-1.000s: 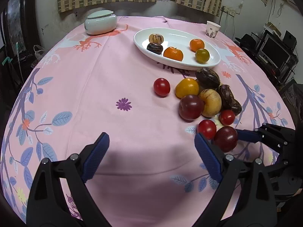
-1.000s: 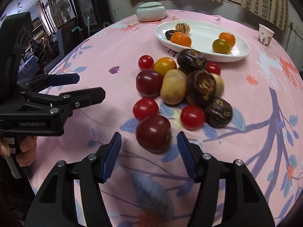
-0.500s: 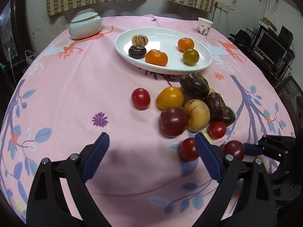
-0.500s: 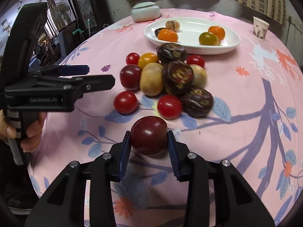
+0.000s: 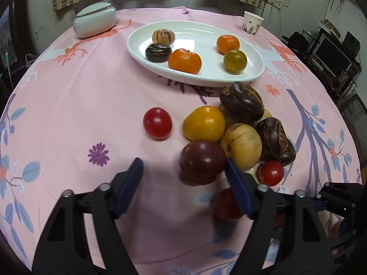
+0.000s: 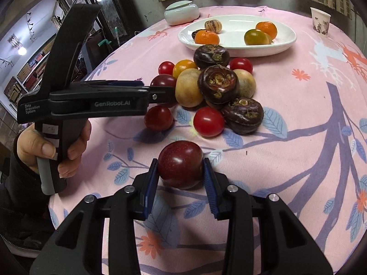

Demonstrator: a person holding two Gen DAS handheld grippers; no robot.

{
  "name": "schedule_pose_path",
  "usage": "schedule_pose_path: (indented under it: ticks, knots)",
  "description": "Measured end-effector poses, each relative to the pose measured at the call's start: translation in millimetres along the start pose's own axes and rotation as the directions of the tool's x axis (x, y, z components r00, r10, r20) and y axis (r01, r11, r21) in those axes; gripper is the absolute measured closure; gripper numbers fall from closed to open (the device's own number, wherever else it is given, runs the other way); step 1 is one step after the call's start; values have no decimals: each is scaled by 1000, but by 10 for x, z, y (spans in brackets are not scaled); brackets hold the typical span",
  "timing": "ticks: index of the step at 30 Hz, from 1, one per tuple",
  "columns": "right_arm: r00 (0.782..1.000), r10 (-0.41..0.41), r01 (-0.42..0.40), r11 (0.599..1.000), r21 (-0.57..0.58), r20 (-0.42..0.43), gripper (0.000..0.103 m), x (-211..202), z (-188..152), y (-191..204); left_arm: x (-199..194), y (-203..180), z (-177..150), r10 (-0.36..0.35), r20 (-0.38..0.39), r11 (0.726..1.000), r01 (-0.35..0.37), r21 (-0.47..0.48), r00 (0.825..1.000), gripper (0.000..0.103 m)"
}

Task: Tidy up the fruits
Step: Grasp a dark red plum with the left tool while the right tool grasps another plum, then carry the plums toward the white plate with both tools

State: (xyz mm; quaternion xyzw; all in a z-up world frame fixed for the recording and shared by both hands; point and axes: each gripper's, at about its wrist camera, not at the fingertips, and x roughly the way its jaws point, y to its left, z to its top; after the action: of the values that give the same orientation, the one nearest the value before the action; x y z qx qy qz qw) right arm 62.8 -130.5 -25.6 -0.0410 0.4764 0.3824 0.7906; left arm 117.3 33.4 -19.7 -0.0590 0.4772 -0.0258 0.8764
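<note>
Fruits [image 5: 184, 60] five on white plate [image 5: 252, 52]; right claw [image 6: 180, 171] clamped on plum [image 6: 180, 163], left claw [image 5: 183, 171] closing.

Glossy white ceramic plate [image 5: 257, 73] on matt pink cloth tablecloth [image 5: 91, 105].

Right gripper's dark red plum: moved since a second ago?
Yes. The dark red plum, clamped in the right gripper, has come away from the fruit pile; it sat against the red tomatoes before.

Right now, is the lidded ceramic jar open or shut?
Shut: the jar has its lid seated flat on top.
</note>
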Motion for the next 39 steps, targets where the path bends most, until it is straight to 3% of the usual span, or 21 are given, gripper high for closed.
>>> schedule_pose_path:
  ticks: [1, 7, 15, 26, 31, 36, 39]
  knots:
    - [1000, -2, 2, 1000, -2, 1, 64, 0, -4, 6, 31, -11, 8, -19, -13, 1000, 19, 3, 1000, 53]
    - [1000, -6, 6, 1000, -13, 5, 64, -1, -15, 16, 84, -116, -3, -3, -1, 999, 3, 44, 1000, 62]
    - [1000, -17, 17, 1000, -7, 13, 64, -9, -12, -5, -47, 48, -98, -9, -19, 1000, 9, -15, 1000, 63]
    - [990, -85, 81, 996, 38, 109, 64, -399, 100, -128, -555, 244, -81, 8, 58, 1000, -7, -16, 998, 63]
    - [975, -173, 171, 985, 24, 140, 64, -653, 293, -241, -693, 252, 151, -9, 86, 1000, 9, 2, 996, 63]
    - [950, -238, 247, 969, -18, 199, 64, -801, 699, -291, -703, 151, 507, -14, 111, 999, 10, 33, 994, 63]
    - [946, -232, 246, 969, -35, 225, 64, -780, 965, -326, -669, 65, 748, -16, 138, 999, 9, 53, 990, 63]
